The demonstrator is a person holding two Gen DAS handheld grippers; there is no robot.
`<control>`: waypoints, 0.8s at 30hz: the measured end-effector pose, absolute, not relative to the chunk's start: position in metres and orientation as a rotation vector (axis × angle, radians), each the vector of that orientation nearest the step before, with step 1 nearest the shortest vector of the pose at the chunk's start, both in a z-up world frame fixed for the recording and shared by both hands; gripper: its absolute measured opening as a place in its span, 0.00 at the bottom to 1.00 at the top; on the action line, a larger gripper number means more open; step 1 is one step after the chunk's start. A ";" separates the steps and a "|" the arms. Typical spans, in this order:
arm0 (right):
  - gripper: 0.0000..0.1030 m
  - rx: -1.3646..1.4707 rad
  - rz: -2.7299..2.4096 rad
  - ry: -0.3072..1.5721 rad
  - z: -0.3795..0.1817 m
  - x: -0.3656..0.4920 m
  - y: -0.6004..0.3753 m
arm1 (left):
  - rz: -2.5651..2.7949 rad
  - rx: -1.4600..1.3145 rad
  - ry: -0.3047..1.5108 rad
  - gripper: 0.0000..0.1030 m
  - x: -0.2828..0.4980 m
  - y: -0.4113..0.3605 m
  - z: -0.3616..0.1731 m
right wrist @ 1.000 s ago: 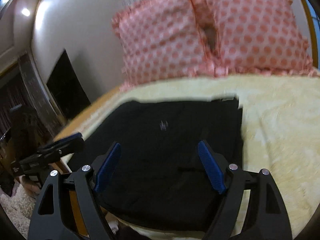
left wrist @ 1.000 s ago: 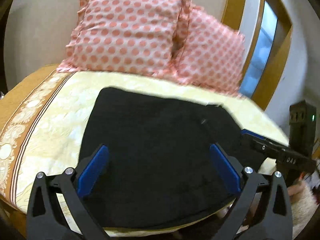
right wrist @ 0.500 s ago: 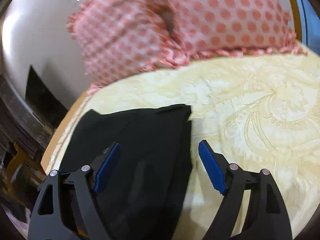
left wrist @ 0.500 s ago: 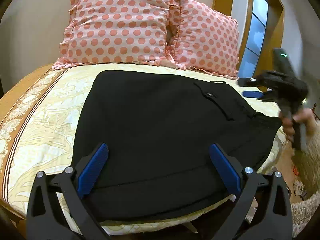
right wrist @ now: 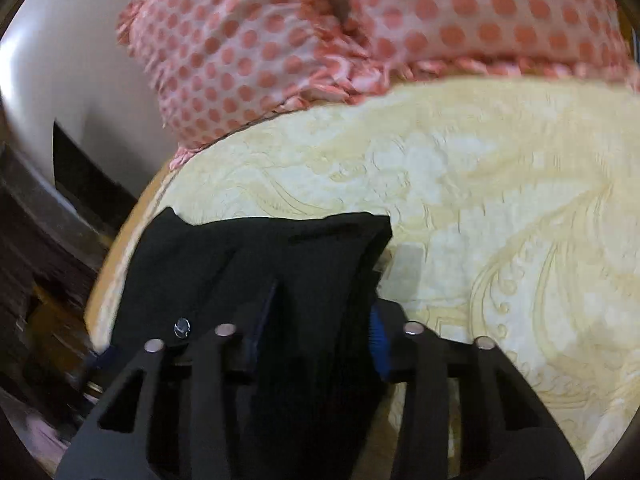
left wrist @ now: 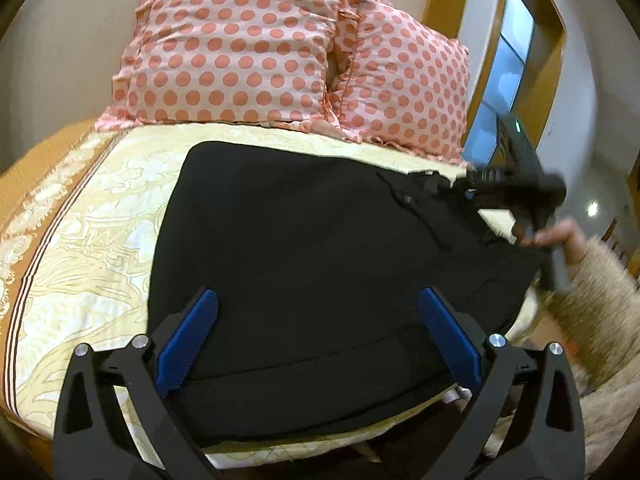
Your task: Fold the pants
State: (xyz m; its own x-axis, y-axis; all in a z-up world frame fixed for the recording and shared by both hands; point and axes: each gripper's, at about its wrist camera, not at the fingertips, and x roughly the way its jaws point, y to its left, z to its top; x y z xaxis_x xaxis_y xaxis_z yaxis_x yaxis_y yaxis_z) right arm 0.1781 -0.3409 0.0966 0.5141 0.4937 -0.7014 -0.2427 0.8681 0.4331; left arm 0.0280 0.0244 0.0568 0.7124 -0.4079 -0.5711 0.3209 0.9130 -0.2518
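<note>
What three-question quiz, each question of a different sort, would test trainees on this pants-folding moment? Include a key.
1. True or false: the left gripper is shut on the black pants.
2. Multiple choice: the right gripper grips the pants at (A) their middle, (B) their edge next to bare bedspread, (C) nowhere.
3. Fill in: the two pillows at the head of the bed are pink with orange ____.

Key: 1 false, its jaws are spread wide over the cloth. 2 B. 3 dots.

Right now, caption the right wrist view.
Right hand-held gripper pinching black fabric pants' edge on cream patterned bedspread.
</note>
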 end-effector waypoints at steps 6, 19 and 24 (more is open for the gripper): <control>0.18 0.241 0.544 0.801 0.124 0.158 -0.331 | -0.341 -0.307 0.661 0.93 0.063 0.072 0.090; 0.18 0.307 0.509 0.863 0.102 0.169 -0.342 | -0.338 -0.368 1.015 0.50 0.169 0.082 0.062; 0.17 0.323 0.522 0.841 0.108 0.169 -0.343 | -0.332 -0.282 0.983 0.12 0.163 0.070 0.076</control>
State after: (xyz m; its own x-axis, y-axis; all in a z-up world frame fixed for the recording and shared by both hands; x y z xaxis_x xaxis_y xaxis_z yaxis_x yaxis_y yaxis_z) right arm 0.1693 -0.3429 0.1079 0.5533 0.5561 -0.6202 -0.3086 0.8284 0.4675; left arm 0.1634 0.0704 0.0764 0.5118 -0.3971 -0.7618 0.1456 0.9141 -0.3786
